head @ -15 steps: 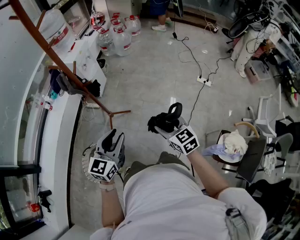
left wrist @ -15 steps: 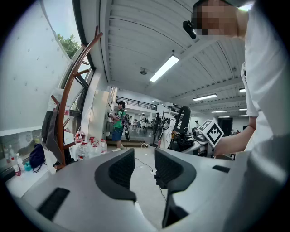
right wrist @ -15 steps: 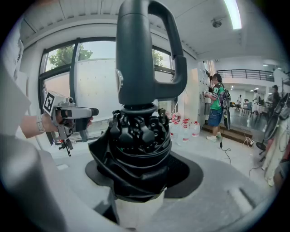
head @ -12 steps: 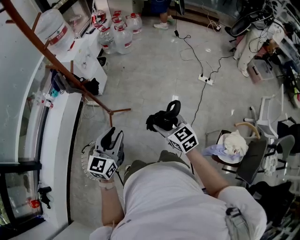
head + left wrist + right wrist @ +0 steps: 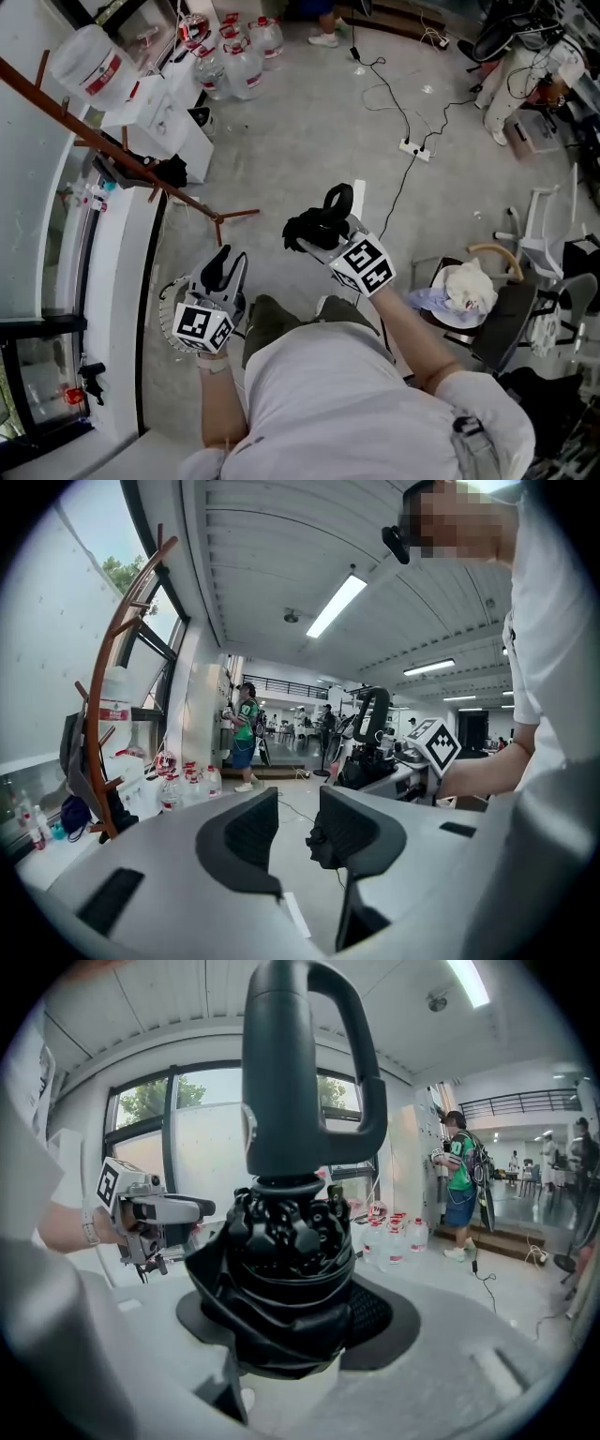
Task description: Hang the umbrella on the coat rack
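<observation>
Right gripper (image 5: 323,246) clamps our folded black umbrella (image 5: 305,228) loop-up, ready for the brown wooden coat rack (image 5: 187,196). Left gripper (image 5: 291,832) waits ajar, empty.

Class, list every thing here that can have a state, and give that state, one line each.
right gripper: shut on the umbrella.
left gripper: open, nothing between its jaws.
umbrella: folded, not yet on the coat rack.
coat rack: standing, a dark bag hanging on it.
water bottles: upright on the floor.
</observation>
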Demonstrator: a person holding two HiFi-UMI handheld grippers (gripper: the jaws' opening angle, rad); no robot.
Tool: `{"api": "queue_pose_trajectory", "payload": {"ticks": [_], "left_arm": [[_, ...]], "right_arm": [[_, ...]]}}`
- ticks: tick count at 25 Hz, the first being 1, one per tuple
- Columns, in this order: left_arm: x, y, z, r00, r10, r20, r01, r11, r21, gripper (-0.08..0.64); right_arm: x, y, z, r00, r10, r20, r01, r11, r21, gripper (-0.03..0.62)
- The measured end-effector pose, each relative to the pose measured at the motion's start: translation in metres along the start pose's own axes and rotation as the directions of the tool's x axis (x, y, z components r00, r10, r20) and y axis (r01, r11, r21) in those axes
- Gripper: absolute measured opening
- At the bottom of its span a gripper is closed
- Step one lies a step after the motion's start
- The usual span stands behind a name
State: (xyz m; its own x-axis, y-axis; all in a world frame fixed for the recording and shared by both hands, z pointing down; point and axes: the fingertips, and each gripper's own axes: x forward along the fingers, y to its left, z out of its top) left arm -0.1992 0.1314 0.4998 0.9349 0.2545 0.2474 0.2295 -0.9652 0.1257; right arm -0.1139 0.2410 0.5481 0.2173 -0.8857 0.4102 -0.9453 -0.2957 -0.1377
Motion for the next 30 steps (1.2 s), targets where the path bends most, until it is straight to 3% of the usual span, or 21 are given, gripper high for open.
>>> {"api": "queue_pose_trajectory", "payload": {"ticks": [7,18,30], "left_arm": [[0.033,0.024,0.008,1.0,0.0,-0.003,0.0,1.0,0.006,0.121],[0.097,0.13,0.03,1.0,0.026,-0.002,-0.026,0.999,-0.035,0.121],[0.104,0.229,0.044,0.986,0.165,0.029,-0.162,0.983,-0.089,0.121]], "right_arm": [[0.025,-0.036,0.028,1.0,-0.013,0.003,0.013,1.0,-0.024,0.265],[0.112,-0.095,0.067,0.998,0.004,-0.067,-0.007,0.999,-0.04,0.267],[0.235,-0.124,0.126,0.988,0.121,-0.096,-0.132,0.984,-0.122,0.265]]}}
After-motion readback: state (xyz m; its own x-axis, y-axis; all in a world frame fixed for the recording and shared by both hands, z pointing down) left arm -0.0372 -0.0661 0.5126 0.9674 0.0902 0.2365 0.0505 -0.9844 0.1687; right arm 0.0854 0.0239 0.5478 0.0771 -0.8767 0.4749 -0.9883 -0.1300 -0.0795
